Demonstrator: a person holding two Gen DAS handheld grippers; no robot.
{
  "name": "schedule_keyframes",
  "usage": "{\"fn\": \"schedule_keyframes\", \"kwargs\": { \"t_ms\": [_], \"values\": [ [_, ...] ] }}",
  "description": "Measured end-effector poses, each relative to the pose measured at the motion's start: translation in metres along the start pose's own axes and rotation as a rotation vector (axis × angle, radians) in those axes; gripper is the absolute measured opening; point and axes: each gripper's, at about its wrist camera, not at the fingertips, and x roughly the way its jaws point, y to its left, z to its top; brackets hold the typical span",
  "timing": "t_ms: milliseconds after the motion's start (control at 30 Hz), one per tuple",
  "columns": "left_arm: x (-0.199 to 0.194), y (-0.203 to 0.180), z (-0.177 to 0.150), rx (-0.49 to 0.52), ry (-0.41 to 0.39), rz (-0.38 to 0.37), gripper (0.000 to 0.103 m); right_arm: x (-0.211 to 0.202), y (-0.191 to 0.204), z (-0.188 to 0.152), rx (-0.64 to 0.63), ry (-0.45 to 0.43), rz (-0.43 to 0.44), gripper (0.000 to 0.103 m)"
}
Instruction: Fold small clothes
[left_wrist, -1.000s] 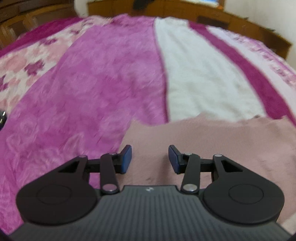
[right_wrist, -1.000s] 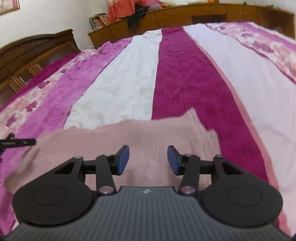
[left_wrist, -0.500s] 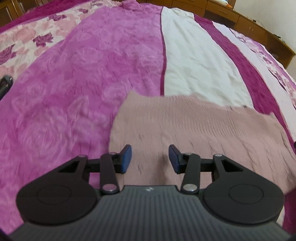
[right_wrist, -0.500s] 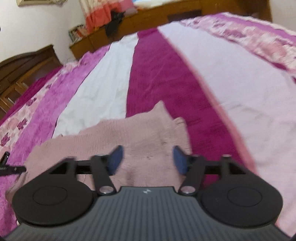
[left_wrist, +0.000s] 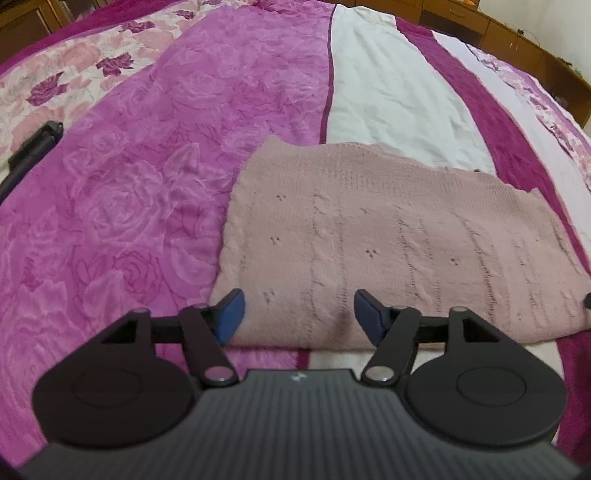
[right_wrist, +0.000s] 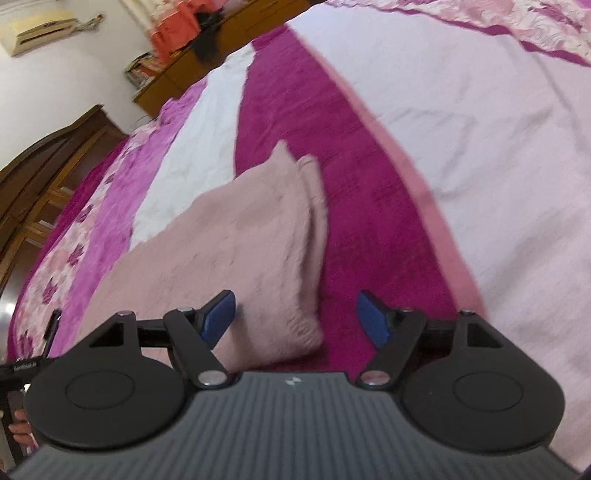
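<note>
since 0.5 s ago, pulled back and tipped downward on the left, bringing the whole near edge of the pink knit sweater (left_wrist: 388, 243) into sight; on the right, swung toward the sweater's right edge with the fingers spread wider than 1.0 s ago. underneath everything, a striped bedspread (left_wrist: 129, 192) in magenta rose print, white and deep maroon bands. flat on it, across the magenta, white and maroon stripes, the sweater (right_wrist: 229, 236) folded into a wide rectangle, cable ribs running front to back, 2 layers showing at its right edge in the right wrist view. along the far side of the bed, wooden cabinets (left_wrist: 517, 40); off to the left in the right wrist view, a dark wooden headboard (right_wrist: 55, 158) and a wall air conditioner (right_wrist: 40, 29). hovering at the sweater's near left corner, the left gripper (left_wrist: 299, 315), released, blue pads wide apart, nothing between them. at the near right corner, the right gripper (right_wrist: 295, 317), also released, left pad over the knit, right pad over the maroon stripe. blurred right view, contact with the cloth not clear.
</note>
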Motion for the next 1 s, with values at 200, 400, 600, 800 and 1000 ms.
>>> {"fn": "schedule_keyframes", "kwargs": {
  "t_ms": [200, 400, 600, 800, 1000],
  "values": [
    [0.004, -0.005, -0.004, -0.01, 0.022, 0.016, 0.069, 0.02, 0.009, -0.006, 0.097, -0.001, 0.086, 0.079],
    [0.004, -0.009, -0.005, 0.017, 0.035, 0.029, 0.069, 0.033, 0.011, -0.01, 0.185, -0.085, 0.099, 0.077],
    [0.002, -0.01, -0.007, 0.016, 0.041, 0.032, 0.07, 0.029, 0.006, -0.007, 0.197, -0.083, 0.097, 0.053],
    [0.0, -0.008, -0.007, 0.02, 0.051, 0.033, 0.07, 0.025, -0.006, -0.006, 0.281, -0.111, 0.152, 0.032],
    [-0.004, 0.0, -0.004, 0.008, 0.058, 0.026, 0.07, 0.019, 0.019, 0.001, 0.214, -0.136, 0.199, 0.031]
  ]
}}
